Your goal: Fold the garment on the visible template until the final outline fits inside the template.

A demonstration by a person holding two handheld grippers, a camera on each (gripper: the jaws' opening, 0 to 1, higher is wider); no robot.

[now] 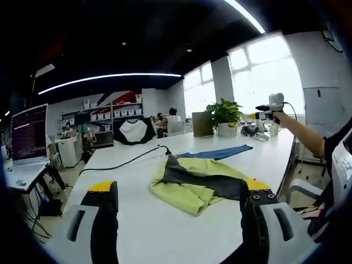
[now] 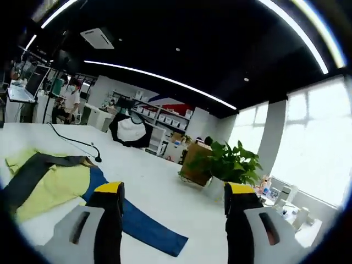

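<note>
A yellow-green garment with a dark grey panel lies crumpled and partly folded on the white table. A blue template sheet sticks out from under its far side. My left gripper hovers just short of the garment, open, with nothing between its jaws. A person's arm holds my right gripper high above the table's far right end. In the right gripper view, that gripper is open and empty, with the garment down to the left and the blue template running beneath the jaws.
A black cable crosses the table beyond the garment. A potted plant and small items stand at the far end. A laptop sits on a stand to the left. A black-and-white shirt and shelves are behind.
</note>
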